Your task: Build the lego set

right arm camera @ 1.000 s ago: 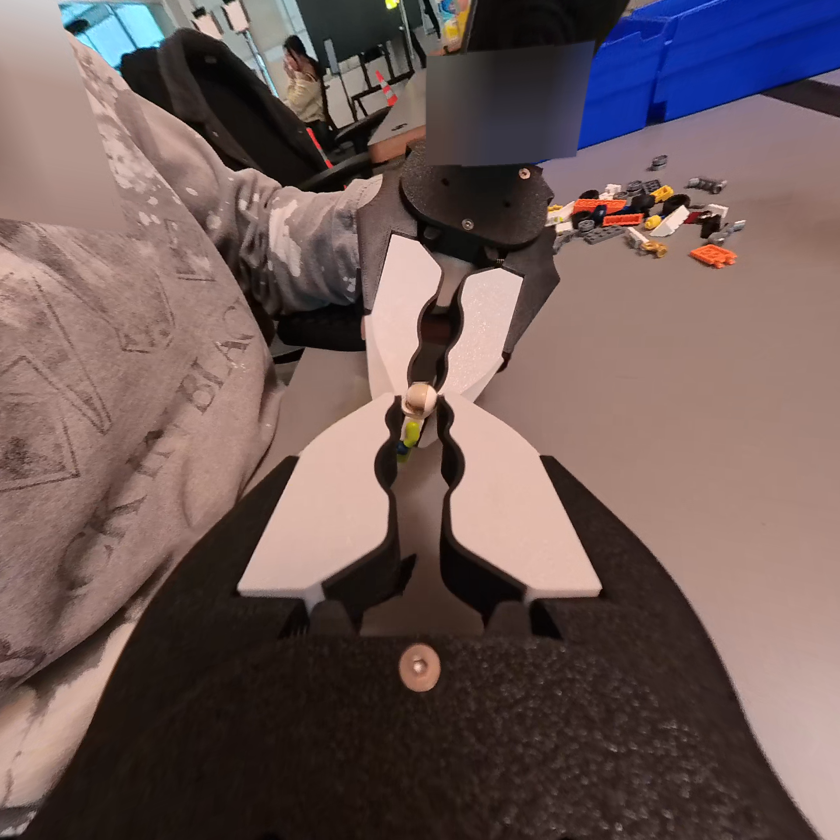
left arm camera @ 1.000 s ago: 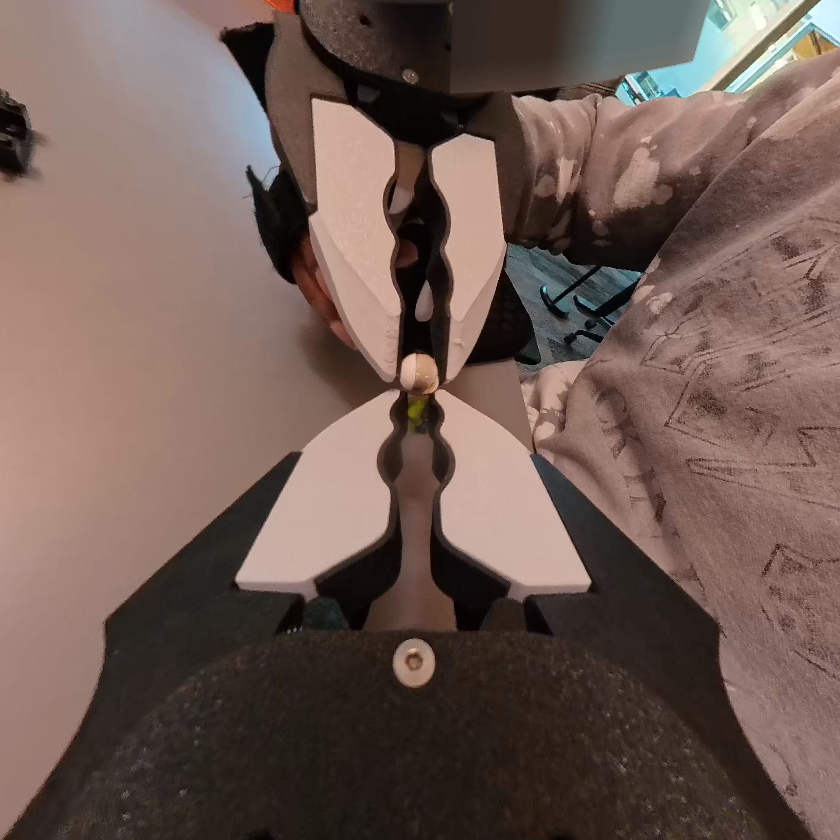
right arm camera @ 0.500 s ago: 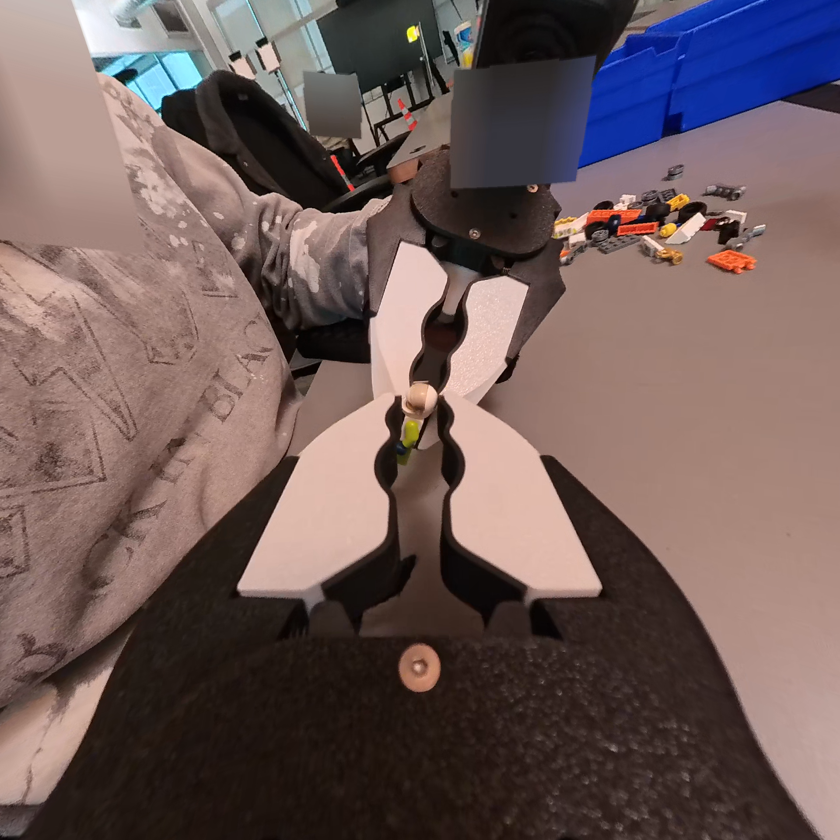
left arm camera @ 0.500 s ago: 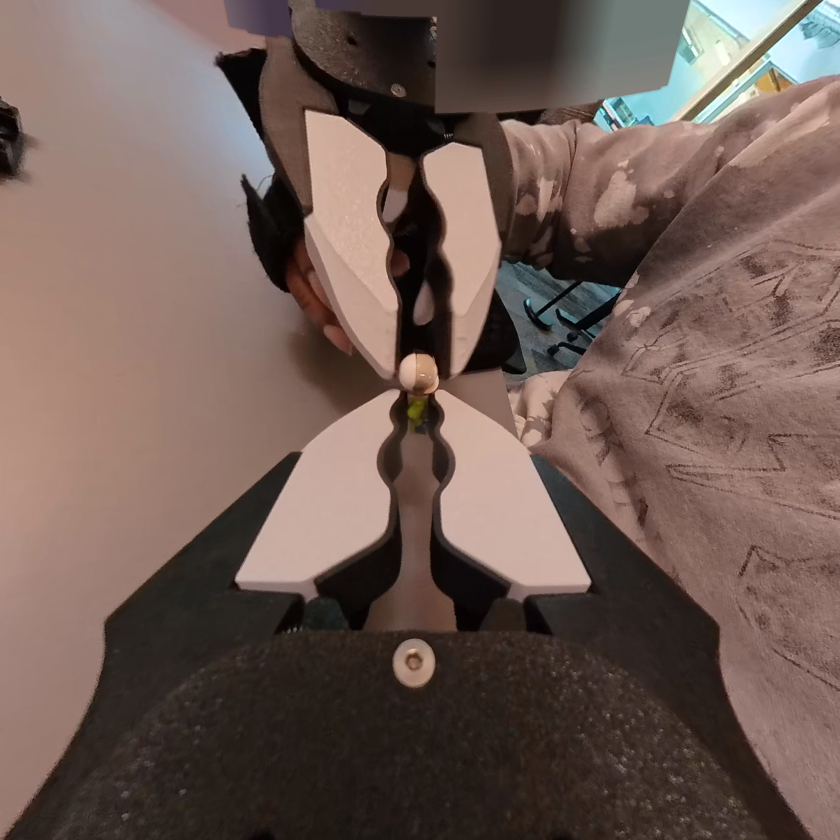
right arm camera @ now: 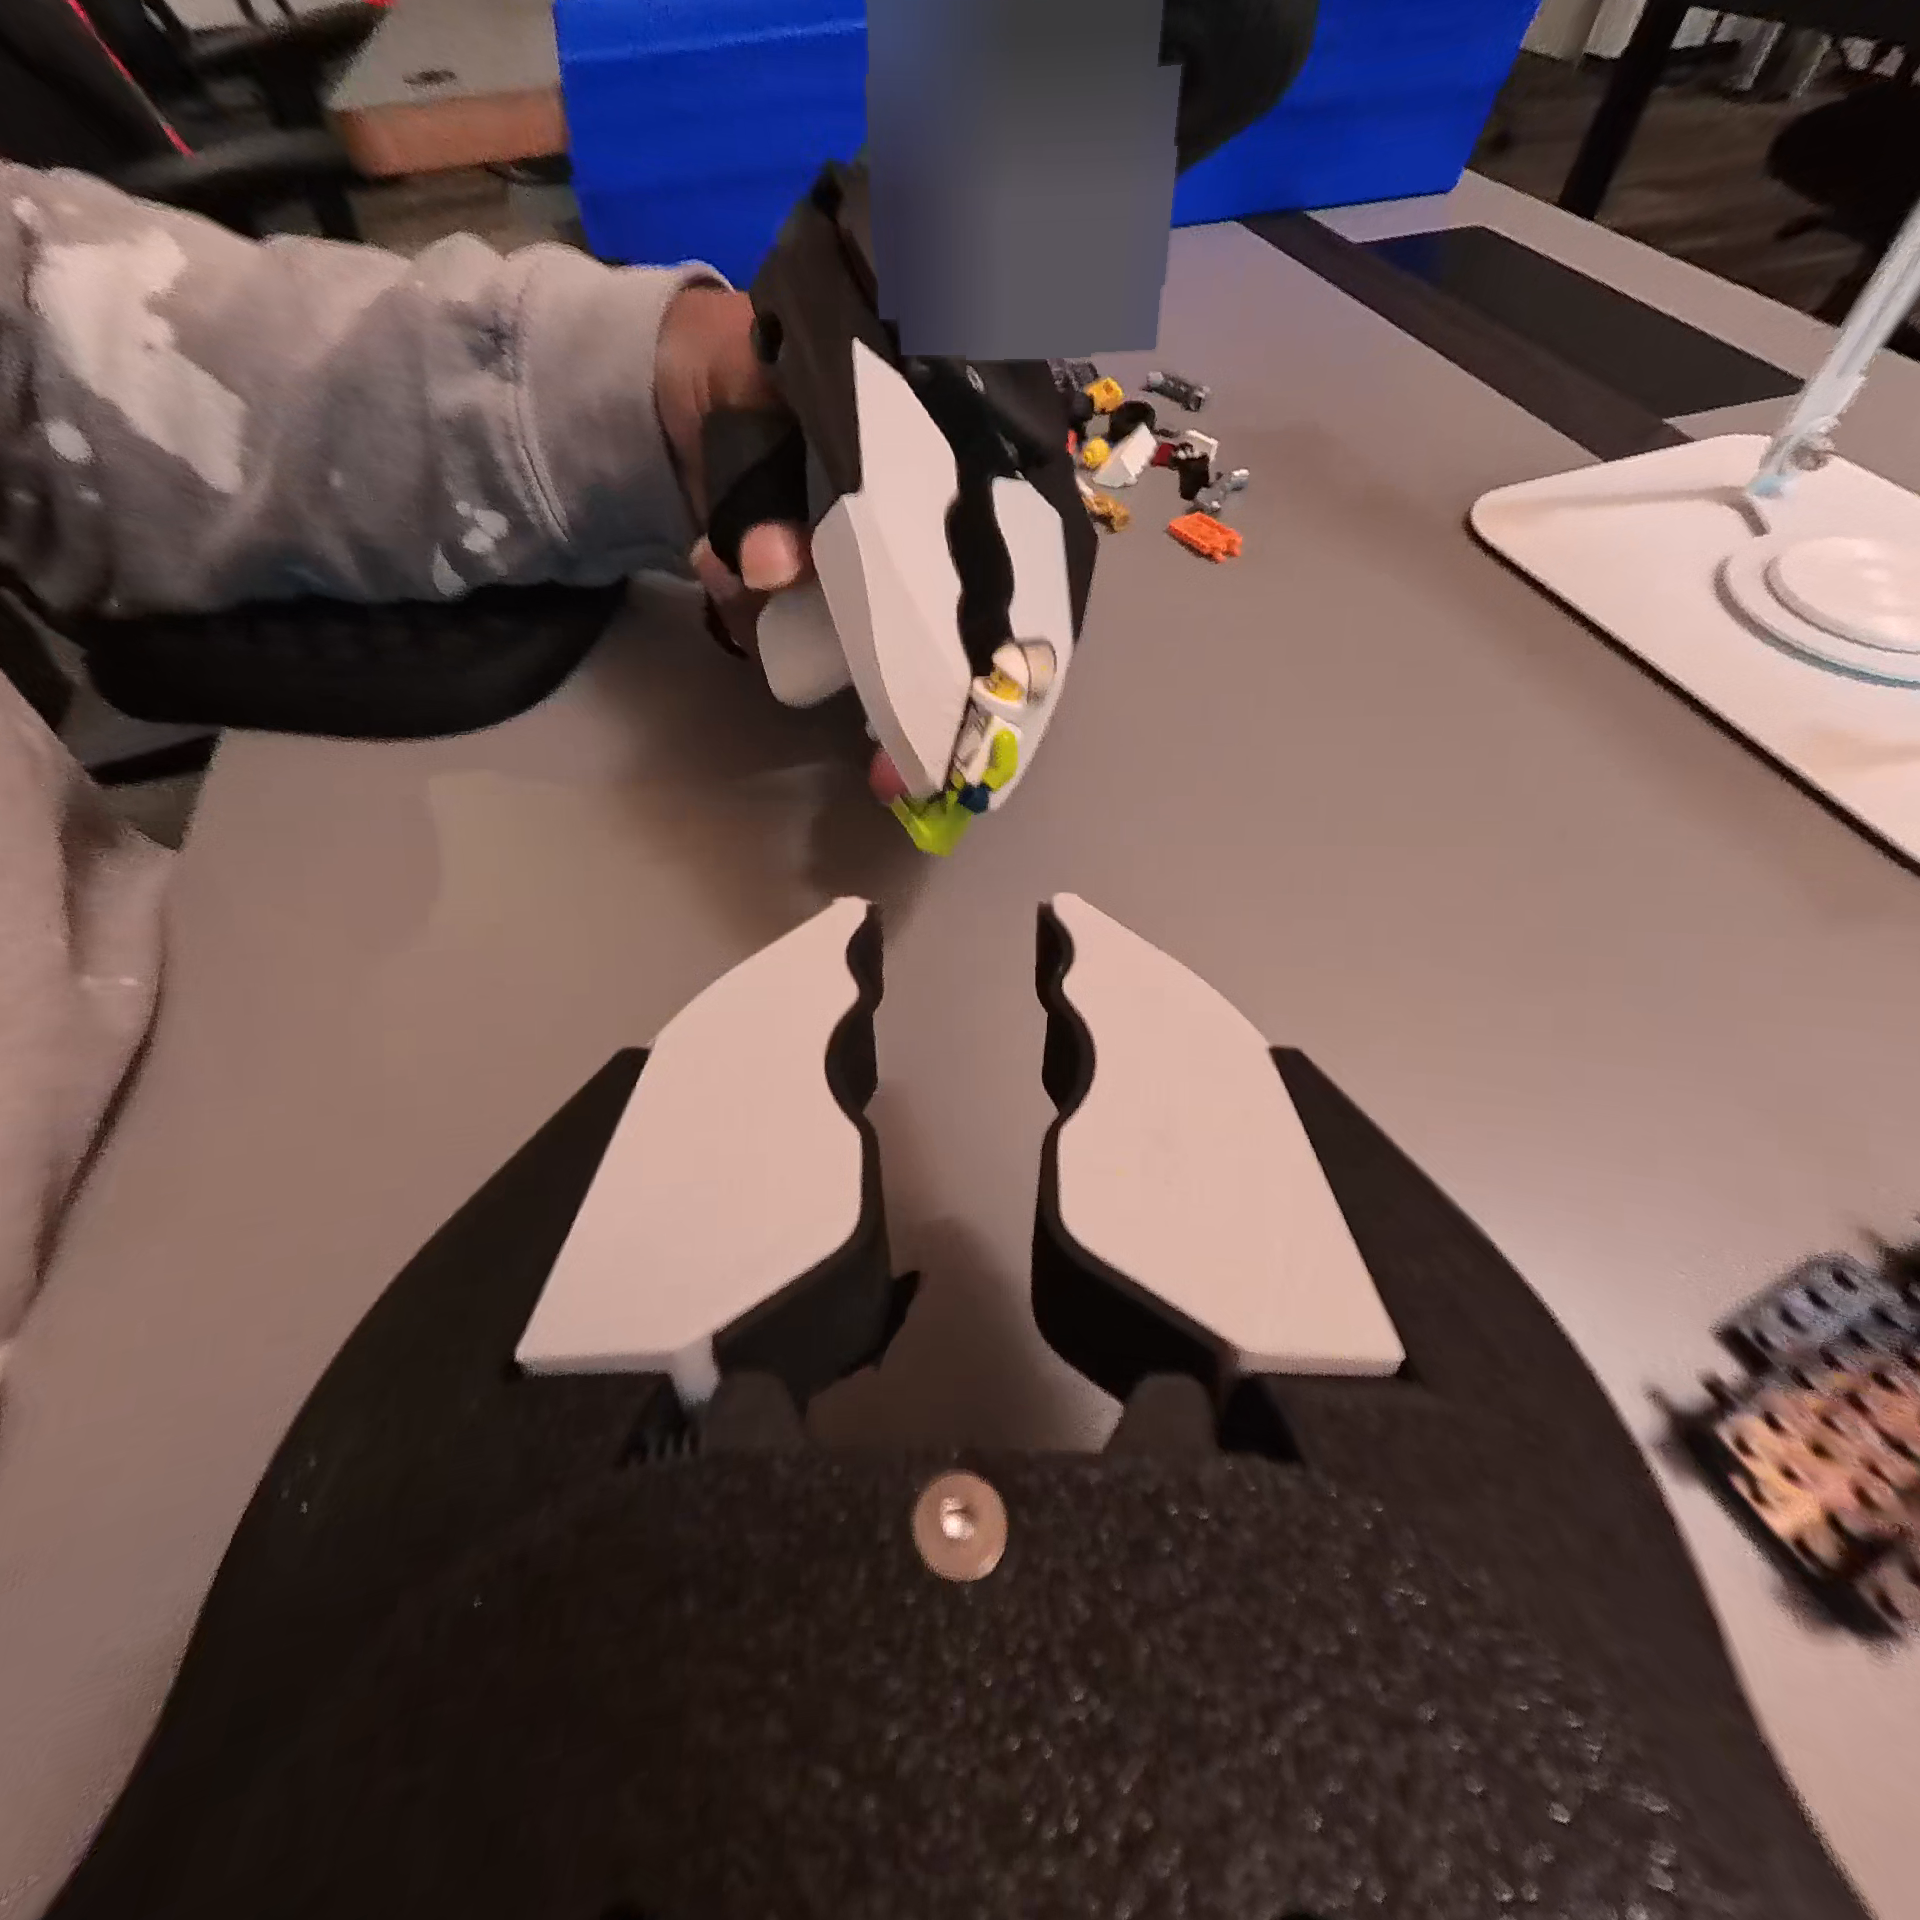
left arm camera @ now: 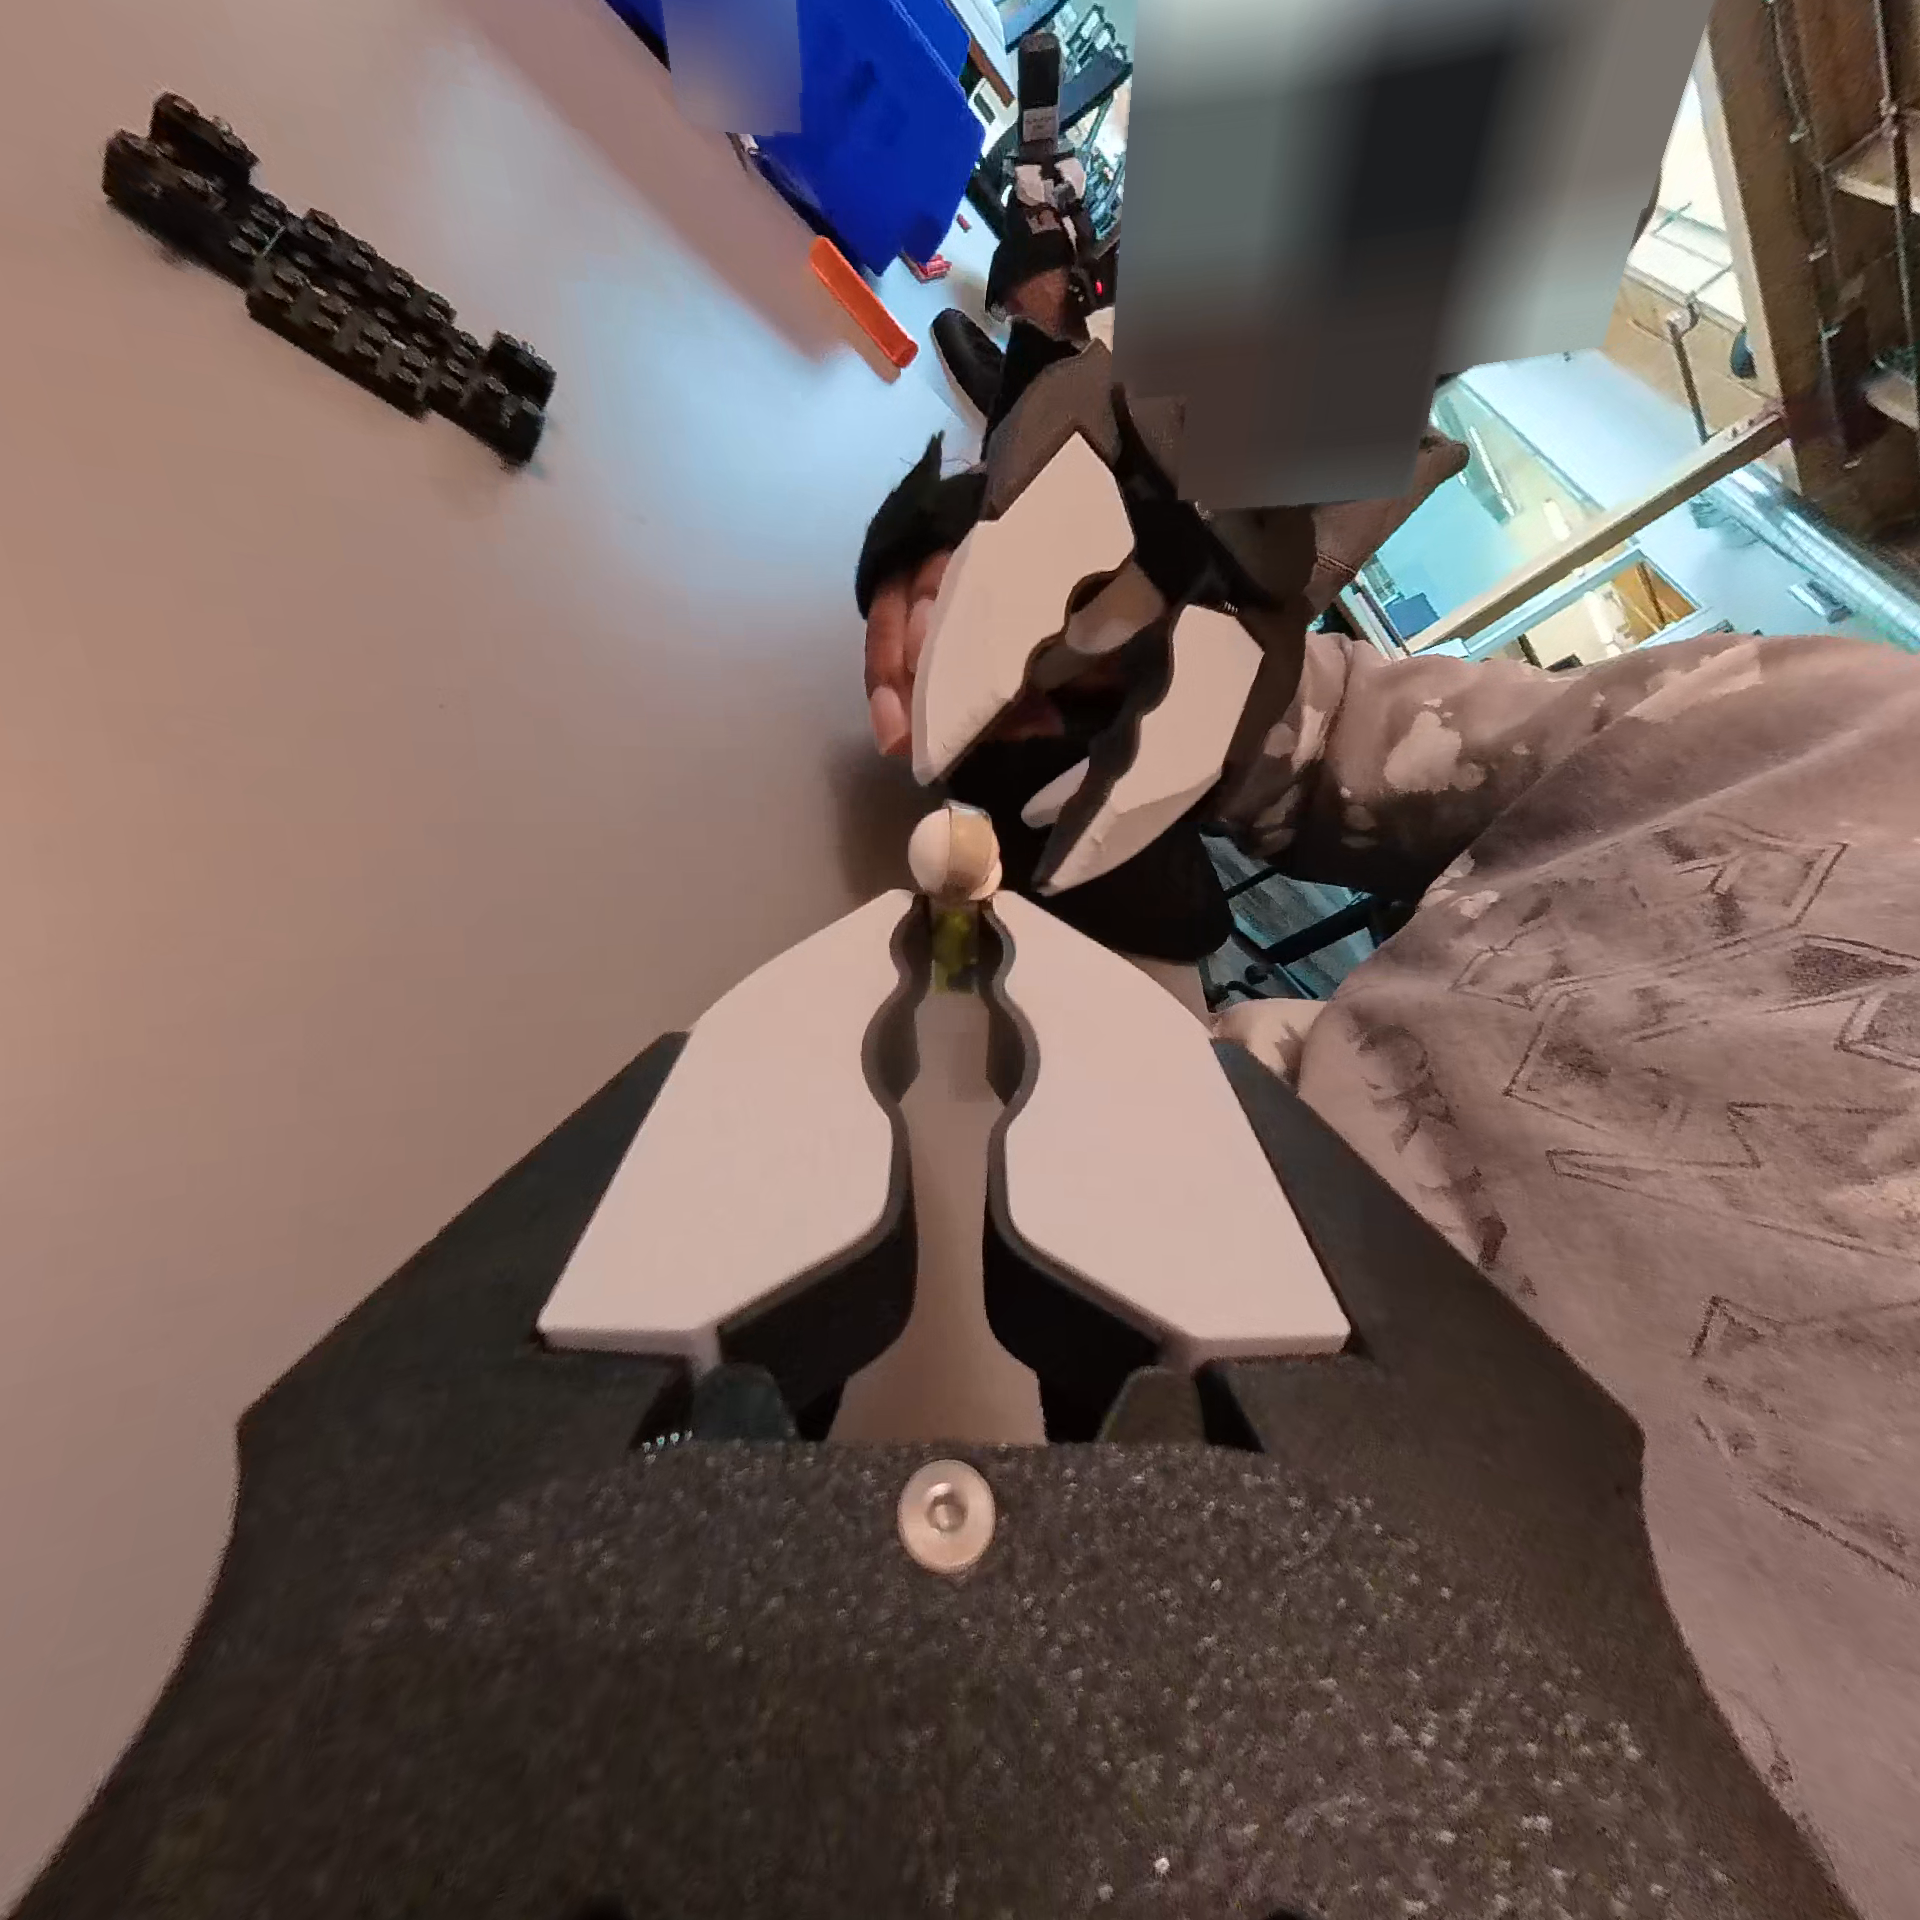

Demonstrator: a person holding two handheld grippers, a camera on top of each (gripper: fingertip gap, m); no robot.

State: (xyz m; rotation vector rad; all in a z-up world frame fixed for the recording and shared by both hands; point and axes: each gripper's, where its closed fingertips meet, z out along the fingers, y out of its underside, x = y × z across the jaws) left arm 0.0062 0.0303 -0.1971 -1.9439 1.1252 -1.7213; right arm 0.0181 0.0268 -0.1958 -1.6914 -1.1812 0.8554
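Note:
A minifigure with a white helmet (left arm camera: 954, 850) and a lime-green and white body (right arm camera: 985, 743) is pinched in my left gripper (left arm camera: 951, 906), which is shut on its body and held above the grey table (right arm camera: 1351, 883). The helmeted head sticks out past the fingertips. My right gripper (right arm camera: 958, 916) is open and empty, a short way back from the figure. In the left wrist view its white fingers (left arm camera: 1023, 623) stand apart just beyond the helmet.
A long black brick chassis (left arm camera: 322, 281) lies on the table, and an orange piece (left arm camera: 862, 310) near blue bins (left arm camera: 873, 125). Loose bricks (right arm camera: 1153, 447) lie behind the left gripper. A white lamp base (right arm camera: 1714, 613) is at right, a grey-black build (right arm camera: 1829, 1423) at near right. Less than 4 cm separates the two grippers' tips. It is some 15 centimeters from my right tips to the grey-black build (right arm camera: 1829, 1423). Seen from the left wrist view (left arm camera: 418, 362) as well.
My right gripper has opened, let go of the helmet end of the figure and drawn back. The left gripper still holds the figure and has turned, so the black chassis now shows.

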